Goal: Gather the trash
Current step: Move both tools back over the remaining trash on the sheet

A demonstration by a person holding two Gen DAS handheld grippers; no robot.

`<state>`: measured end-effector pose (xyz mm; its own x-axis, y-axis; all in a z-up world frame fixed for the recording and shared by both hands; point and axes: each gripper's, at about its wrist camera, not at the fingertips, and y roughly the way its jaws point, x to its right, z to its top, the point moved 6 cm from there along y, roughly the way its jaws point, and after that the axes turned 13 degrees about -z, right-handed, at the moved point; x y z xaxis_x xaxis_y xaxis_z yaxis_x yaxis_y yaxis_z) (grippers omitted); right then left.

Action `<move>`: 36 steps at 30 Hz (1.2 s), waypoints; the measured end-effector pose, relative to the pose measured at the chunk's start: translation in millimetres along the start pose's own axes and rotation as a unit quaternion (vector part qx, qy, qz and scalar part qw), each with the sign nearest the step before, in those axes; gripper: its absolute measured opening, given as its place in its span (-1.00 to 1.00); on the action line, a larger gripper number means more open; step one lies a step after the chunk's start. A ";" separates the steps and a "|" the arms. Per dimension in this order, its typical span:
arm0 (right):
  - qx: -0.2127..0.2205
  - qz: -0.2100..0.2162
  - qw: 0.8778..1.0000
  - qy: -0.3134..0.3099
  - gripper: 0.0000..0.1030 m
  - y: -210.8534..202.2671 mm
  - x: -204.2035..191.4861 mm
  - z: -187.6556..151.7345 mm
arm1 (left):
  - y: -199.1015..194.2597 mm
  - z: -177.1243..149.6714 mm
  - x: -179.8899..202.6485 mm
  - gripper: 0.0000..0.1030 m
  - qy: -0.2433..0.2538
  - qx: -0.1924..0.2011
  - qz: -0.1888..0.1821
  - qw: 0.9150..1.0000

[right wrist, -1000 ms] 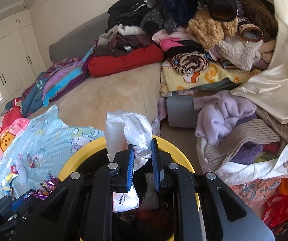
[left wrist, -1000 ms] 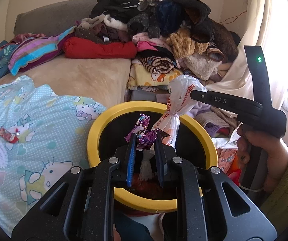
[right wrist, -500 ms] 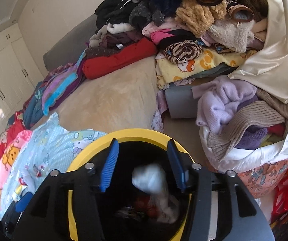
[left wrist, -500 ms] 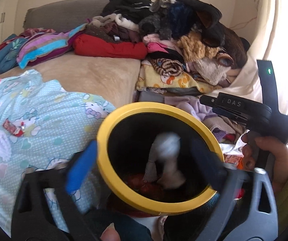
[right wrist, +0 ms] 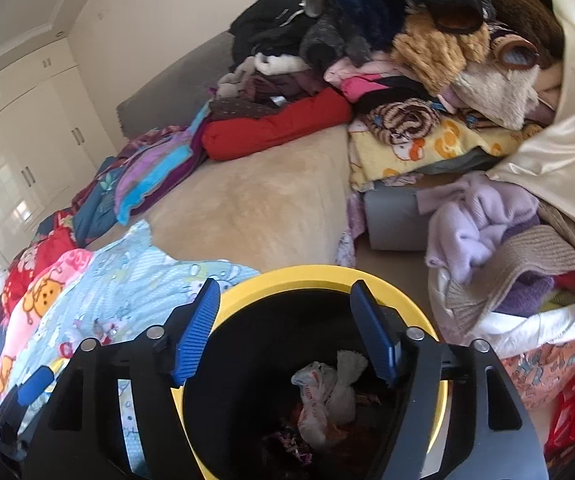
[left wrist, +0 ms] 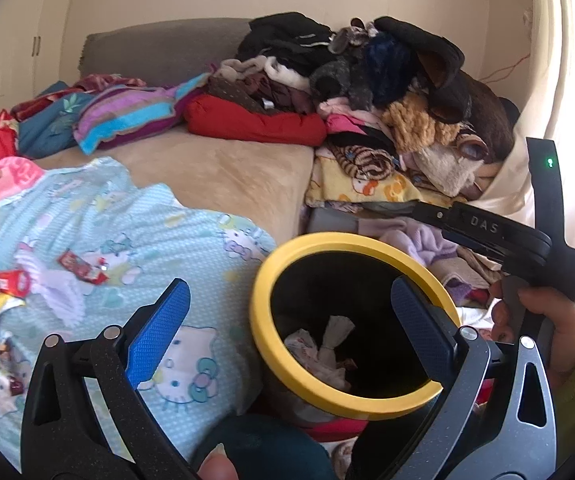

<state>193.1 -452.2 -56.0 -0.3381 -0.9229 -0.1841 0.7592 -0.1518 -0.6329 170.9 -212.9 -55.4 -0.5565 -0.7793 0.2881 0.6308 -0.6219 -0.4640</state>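
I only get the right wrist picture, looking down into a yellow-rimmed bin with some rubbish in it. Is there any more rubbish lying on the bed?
Observer: Yes. The left wrist view shows red wrappers lying on the light-blue blanket, to the left of the bin.
Operator: Is the other gripper carrying anything?
Observer: No. The left gripper is wide open with nothing between its pads.
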 end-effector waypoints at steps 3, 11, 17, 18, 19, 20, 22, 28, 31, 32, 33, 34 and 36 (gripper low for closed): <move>0.000 0.007 1.000 -0.009 0.35 -2.4 -9.5 -0.8 | -9.4 2.5 -6.6 0.80 -0.003 0.008 0.010 1.000; -0.002 0.035 0.999 -0.039 0.42 -9.6 -41.8 -6.0 | -36.3 10.9 -28.1 0.80 -0.020 0.030 0.036 0.999; -0.003 0.061 0.996 -0.061 0.46 -17.7 -68.4 -10.9 | -53.8 14.1 -43.0 0.80 -0.028 0.040 0.057 0.997; -0.003 0.067 0.996 -0.065 0.47 -19.6 -74.7 -12.3 | -56.4 14.6 -44.8 0.80 -0.030 0.041 0.060 0.997; -0.004 0.071 0.995 -0.069 0.47 -21.4 -79.2 -13.5 | -59.6 15.0 -47.1 0.80 -0.031 0.043 0.062 0.997; -0.004 0.076 0.994 -0.074 0.48 -23.3 -84.5 -15.0 | -61.7 15.6 -48.8 0.80 -0.032 0.044 0.064 0.996; -0.004 0.084 0.993 -0.081 0.49 -26.7 -92.7 -17.0 | -66.9 16.5 -52.3 0.80 -0.033 0.049 0.069 0.996; -0.006 0.112 0.989 -0.091 0.54 -36.3 -117.2 -20.3 | -82.1 19.1 -63.3 0.80 -0.035 0.063 0.087 0.994; -0.007 0.124 0.988 -0.095 0.56 -40.8 -127.9 -22.8 | -89.2 19.0 -69.1 0.80 -0.033 0.068 0.099 0.992; -0.007 0.127 0.987 -0.097 0.56 -41.8 -130.2 -23.8 | -91.7 19.3 -71.5 0.80 -0.033 0.071 0.103 0.992; -0.007 0.129 0.986 -0.100 0.56 -42.8 -134.1 -25.0 | -94.1 19.4 -73.7 0.80 -0.032 0.072 0.106 0.991; -0.008 0.132 0.986 -0.104 0.56 -44.0 -138.1 -26.5 | -96.4 19.1 -75.6 0.80 -0.032 0.074 0.108 0.991; -0.007 0.138 0.984 -0.110 0.57 -47.1 -144.2 -29.6 | -101.5 18.9 -79.9 0.80 -0.033 0.078 0.114 0.990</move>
<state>189.6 -301.5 -22.0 0.0102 -0.9829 -0.1840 0.7972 0.1191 -0.5918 161.5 -89.0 -15.6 -0.3566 -0.9010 0.2471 0.8148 -0.4293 -0.3895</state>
